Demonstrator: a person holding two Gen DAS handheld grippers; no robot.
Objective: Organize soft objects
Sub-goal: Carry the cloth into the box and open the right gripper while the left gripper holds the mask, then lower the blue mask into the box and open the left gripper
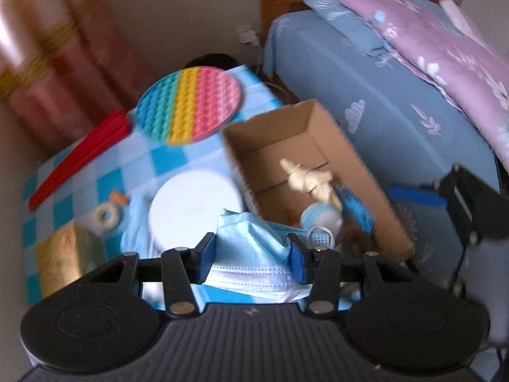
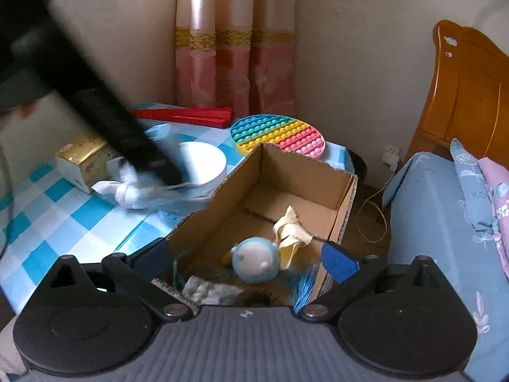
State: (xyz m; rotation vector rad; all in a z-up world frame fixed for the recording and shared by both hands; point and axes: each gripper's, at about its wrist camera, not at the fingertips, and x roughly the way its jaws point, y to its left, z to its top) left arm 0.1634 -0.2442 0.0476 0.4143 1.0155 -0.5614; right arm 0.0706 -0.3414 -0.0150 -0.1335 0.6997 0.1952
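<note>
My left gripper (image 1: 253,253) is shut on a crumpled bundle of light-blue and white face masks (image 1: 251,245), held above the checked table beside the cardboard box (image 1: 350,156). The same bundle (image 2: 140,191) shows blurred in the right wrist view, under the dark left tool. My right gripper (image 2: 245,256) stands open over the box (image 2: 222,197) with nothing between its fingers. Inside the box lie a round blue-and-white plush toy (image 2: 254,262), a cream cloth piece (image 2: 291,232), a blue fringed item (image 2: 303,289) and a patterned cloth (image 2: 206,289).
On the blue-checked tablecloth (image 2: 63,222) sit a white round lid or plate (image 2: 203,162), a rainbow bubble mat (image 2: 278,135), a red folded fan (image 2: 191,115), a gold packet (image 2: 86,159) and a tape roll (image 1: 106,215). A blue-sheeted bed (image 2: 439,222) flanks the box.
</note>
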